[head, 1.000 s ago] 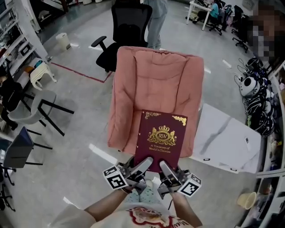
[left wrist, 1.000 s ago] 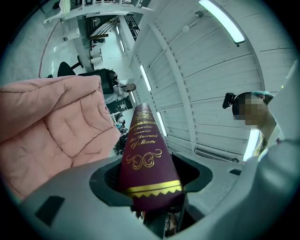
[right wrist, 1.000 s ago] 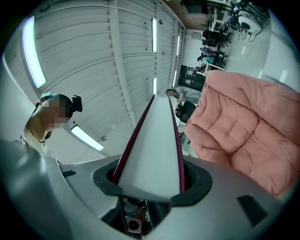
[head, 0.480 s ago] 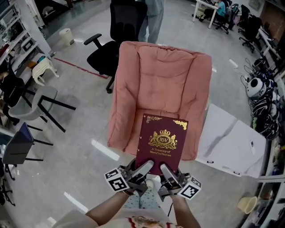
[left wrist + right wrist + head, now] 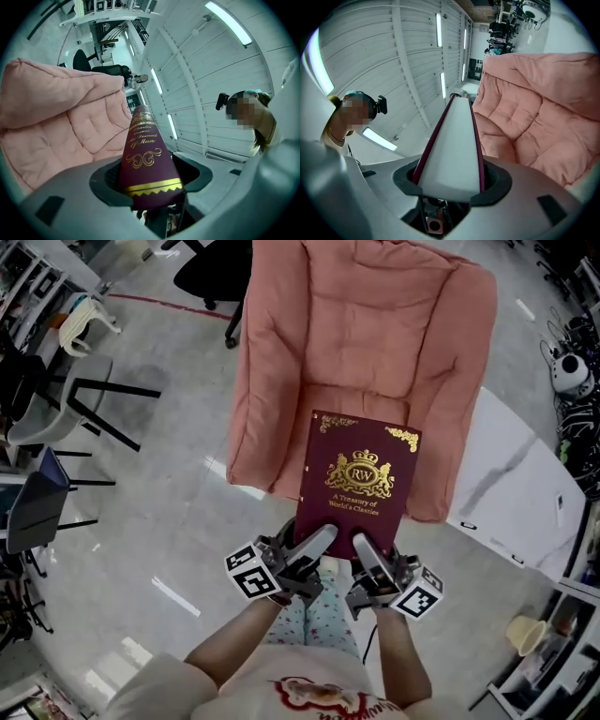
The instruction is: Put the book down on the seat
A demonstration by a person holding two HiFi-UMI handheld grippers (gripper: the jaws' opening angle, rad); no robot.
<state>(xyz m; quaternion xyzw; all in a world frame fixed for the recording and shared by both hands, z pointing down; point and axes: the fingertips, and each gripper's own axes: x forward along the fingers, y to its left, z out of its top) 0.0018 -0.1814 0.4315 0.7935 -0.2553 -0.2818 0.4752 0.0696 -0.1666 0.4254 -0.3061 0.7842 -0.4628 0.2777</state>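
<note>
A dark red hardback book (image 5: 361, 479) with a gold crest is held flat over the front edge of the pink padded armchair's seat (image 5: 356, 404). My left gripper (image 5: 314, 549) is shut on the book's near edge at the spine side. Its own view shows the gold-lettered spine (image 5: 143, 154) wedged between the jaws. My right gripper (image 5: 367, 557) is shut on the same near edge. There, the white page edge (image 5: 454, 150) fills the gap between the jaws. The pink cushion (image 5: 56, 122) lies just beyond the book in both gripper views.
A white panel (image 5: 511, 484) lies on the floor right of the armchair. Grey chairs (image 5: 56, 418) and a dark stool (image 5: 37, 521) stand at the left. A black office chair (image 5: 206, 268) is behind the armchair. Robot heads and cables (image 5: 572, 371) crowd the right edge.
The armchair has come closer and lower in the head view. The book, still held by both grippers, now reaches further over the seat's front edge.
</note>
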